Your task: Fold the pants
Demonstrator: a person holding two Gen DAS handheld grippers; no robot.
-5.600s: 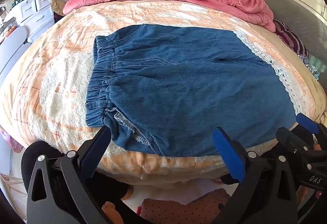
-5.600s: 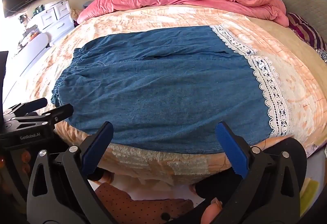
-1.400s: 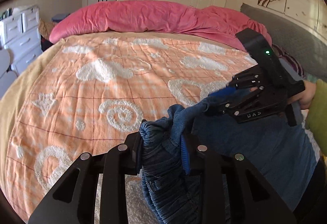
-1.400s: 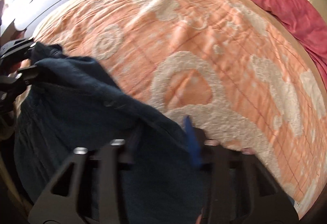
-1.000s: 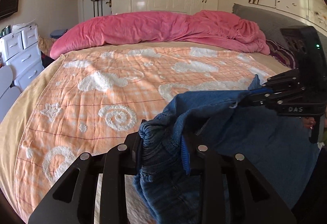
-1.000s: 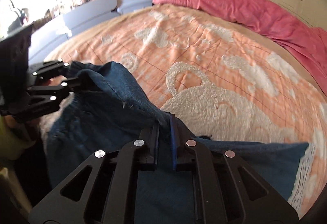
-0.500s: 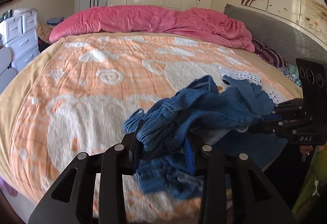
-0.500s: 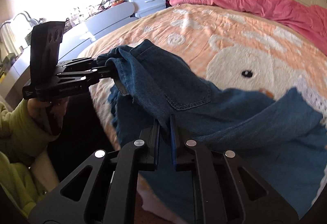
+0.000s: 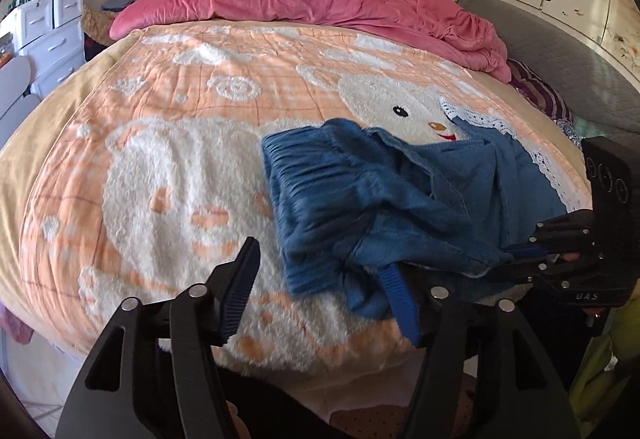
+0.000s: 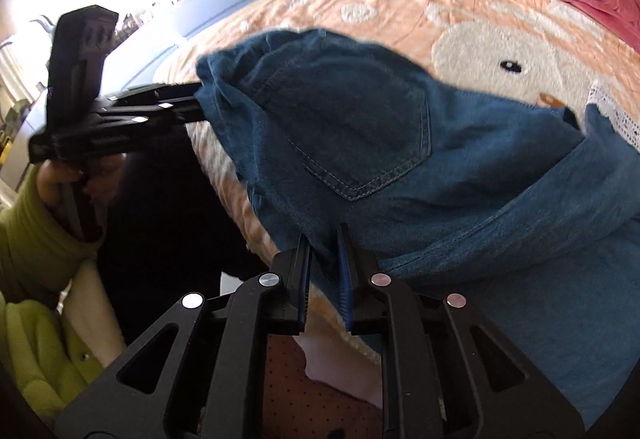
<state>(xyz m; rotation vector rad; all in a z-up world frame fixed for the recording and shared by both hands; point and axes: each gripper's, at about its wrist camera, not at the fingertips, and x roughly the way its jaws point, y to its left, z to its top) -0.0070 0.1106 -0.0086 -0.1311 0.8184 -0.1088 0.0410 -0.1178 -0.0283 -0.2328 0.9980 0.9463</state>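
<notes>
Blue denim pants, bunched in a loose heap at centre right of the left wrist view, on the peach-and-white plush blanket of the bed. Elastic waistband turned toward frame centre, white lace hem at the upper right of the heap. Left gripper at the bottom of the frame, fingers spread wide apart; right blue pad touching or just under the near edge of the denim, left pad over bare blanket, nothing clamped. Right gripper entering from the right edge, fingers pressed together on a fold of the cloth. Pink duvet piled across the top of the frame, white wardrobes behind, grey headboard at upper right.

Denim again across the centre and right of the right wrist view, back pocket facing the lens, lace hem at the right edge. Right gripper at lower centre, fingers nearly closed with a strip of denim pinched between the blue pads. Left gripper reaching in from the left, seen side-on, tips at the left edge of the pants; spread of its fingers not readable from this angle. Green sleeve at lower left.
</notes>
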